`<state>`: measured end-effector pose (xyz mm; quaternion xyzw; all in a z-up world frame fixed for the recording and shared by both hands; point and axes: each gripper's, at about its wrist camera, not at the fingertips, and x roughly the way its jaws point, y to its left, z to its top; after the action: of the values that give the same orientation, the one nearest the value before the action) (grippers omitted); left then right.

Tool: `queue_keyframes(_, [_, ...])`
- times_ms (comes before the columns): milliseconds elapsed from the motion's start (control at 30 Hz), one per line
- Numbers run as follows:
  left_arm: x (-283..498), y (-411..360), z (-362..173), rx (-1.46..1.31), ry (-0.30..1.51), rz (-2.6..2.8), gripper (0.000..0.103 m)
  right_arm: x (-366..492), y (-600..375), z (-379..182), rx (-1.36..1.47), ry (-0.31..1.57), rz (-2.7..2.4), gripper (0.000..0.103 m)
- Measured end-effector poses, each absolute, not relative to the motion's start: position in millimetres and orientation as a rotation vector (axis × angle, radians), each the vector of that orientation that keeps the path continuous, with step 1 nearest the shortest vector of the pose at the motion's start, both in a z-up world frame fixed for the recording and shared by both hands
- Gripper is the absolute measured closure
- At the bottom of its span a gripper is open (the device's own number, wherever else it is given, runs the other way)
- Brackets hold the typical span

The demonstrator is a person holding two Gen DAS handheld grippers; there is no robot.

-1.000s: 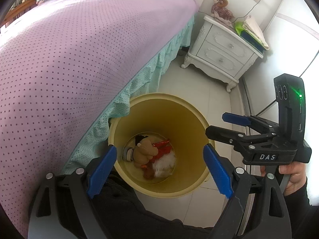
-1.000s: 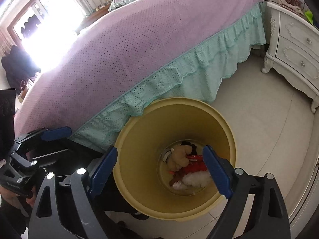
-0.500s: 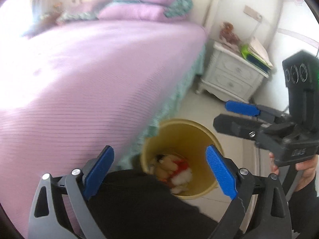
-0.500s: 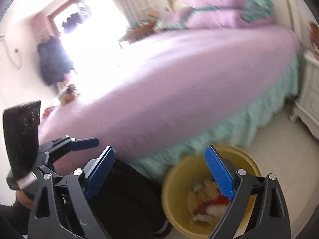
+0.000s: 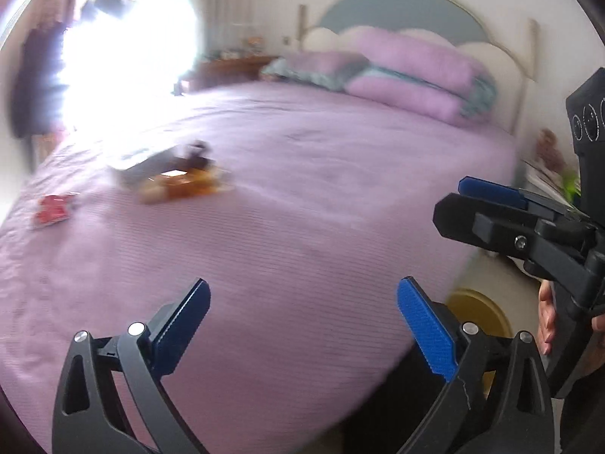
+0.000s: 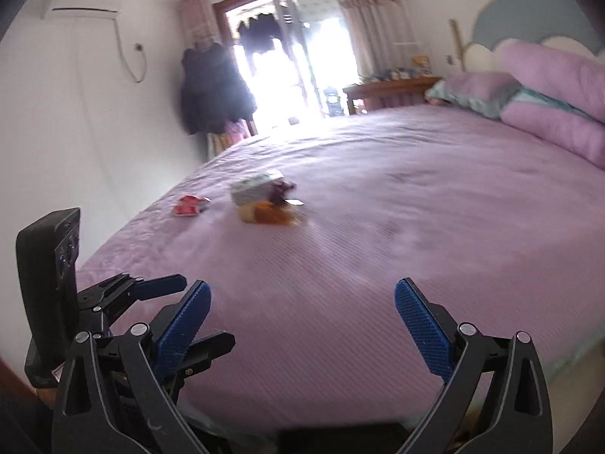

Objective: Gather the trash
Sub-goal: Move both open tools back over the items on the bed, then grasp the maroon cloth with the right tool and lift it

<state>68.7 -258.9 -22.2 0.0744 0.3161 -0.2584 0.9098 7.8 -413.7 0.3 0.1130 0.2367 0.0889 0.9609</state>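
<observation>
Left tool [image 5: 302, 321] wide apart, nothing between fingers, held above purple bed [image 5: 321, 208]. Right tool [image 6: 302, 325] also apart, carrying nothing. Trash on bed, far side: red wrapper [image 5: 53, 208], orange packet [image 5: 181, 185], pale box [image 6: 253, 187] touching it. Yellow bin [image 5: 480, 310] on floor beside bed.

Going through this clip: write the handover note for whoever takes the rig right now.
Left claw: open, nothing held, above the near bed edge.
Right claw: open, nothing held, beside it.
Trash on the purple bed: red wrapper, orange wrappers, pale box clustered mid-bed.
Yellow bin on the floor by the bed's right side.
Done: contents hidden now, so uncertain.
Left: pick up those pieces and bin them.
</observation>
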Motion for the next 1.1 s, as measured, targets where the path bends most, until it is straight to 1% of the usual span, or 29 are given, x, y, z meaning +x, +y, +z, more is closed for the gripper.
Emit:
queue_keyframes(233, [88.3,-206.7,-9.8,0.144,0.591,-0.365,0.004,60.3,-358.1,17.7,0.160,0.470,0.267,0.009])
queue_keyframes(400, [113.9,-167.3,-10.6,0.082,0.608,-0.286,0.004,96.4,-336.4,22.6,0.132,0.456,0.282,0.009])
queue_keyframes(567, [150.3,-125.7,-14.4,-0.047,0.659,-0.223,0.004,134.9,-332.8,20.7,0.153,0.476,0.278,0.009])
queue_keyframes(933, [214.0,-120.2,-19.3,-0.102,0.688,-0.242,0.004,235.2,-332.8,-0.1,0.118,0.556,0.236,0.010])
queue_keyframes(1000, [223.3,-120.6,-20.9,-0.102,0.689,-0.237,0.004,256.0,-334.8,-5.6,0.118,0.585,0.231,0.012])
queue_keyframes(1100, [234.7,-117.3,-24.8,-0.113,0.699,-0.230,0.004,284.8,-334.7,-18.7,0.097,0.649,0.230,0.022])
